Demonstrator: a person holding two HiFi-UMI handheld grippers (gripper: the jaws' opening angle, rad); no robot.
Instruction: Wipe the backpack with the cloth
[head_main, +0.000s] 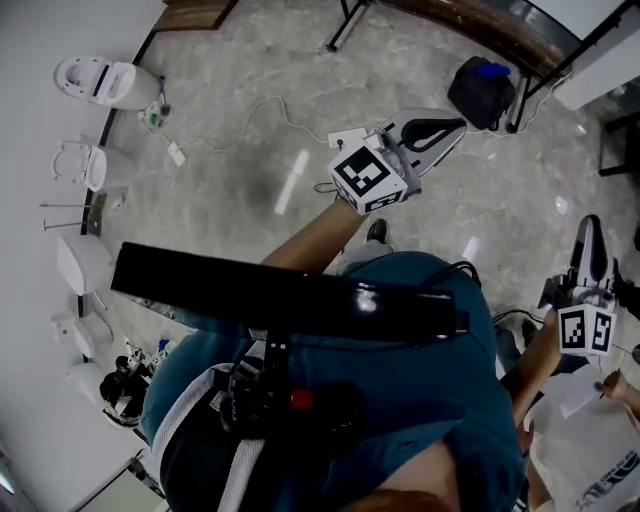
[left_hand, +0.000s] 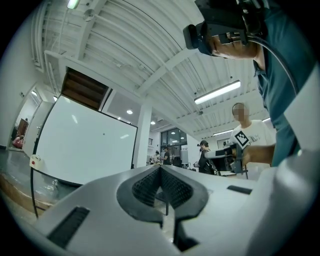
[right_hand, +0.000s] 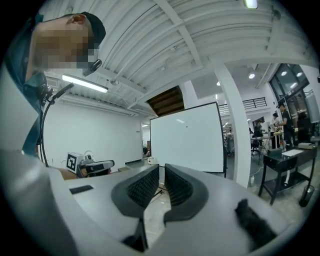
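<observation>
**Fig. Both grippers held level over the floor, task not under way.**

Head view, looking steeply down: L gripper (head_main: 458, 128) was stretched fwd. over the marble floor (head_main: 250, 120). R gripper (head_main: 592, 228) was at the far right edge, pointing away from the person.

L gripper view: fingers (left_hand: 145, 186) were clenched, tips touching, nothing btwn. them. R gripper view: fingers (right_hand: 142, 186) stood a narrow slit apart and were empty. A whiteboard (right_hand: 187, 137) lay beyond them.

A dark bag, prob. the backpack (head_main: 482, 92), sat on the floor by a tabletop's legs. It was just past the L fingertips in the head view, and neither gripper touched it. No cloth was seen in any view.

Judged step: pre-task, w/ the cloth not yet picked up.

How this step is done well:
- **(a) Find the cloth:** locate it before nearing the backpack.
- **(b) Open first:** spread the picking fingers wide before reaching, since a slit this narrow would only push fabric away.
- **(c) Grip a fold:** pinch a bunched fold, not a single edge, so a broad pad of cloth trails.
- **(d) Steady the bag:** use the free gripper, as soft bags slide and sag under a stroke.
- **(e) Wipe:** make overlapping passes in one direction, keeping cloth and not bare fingers on the surface.
</observation>
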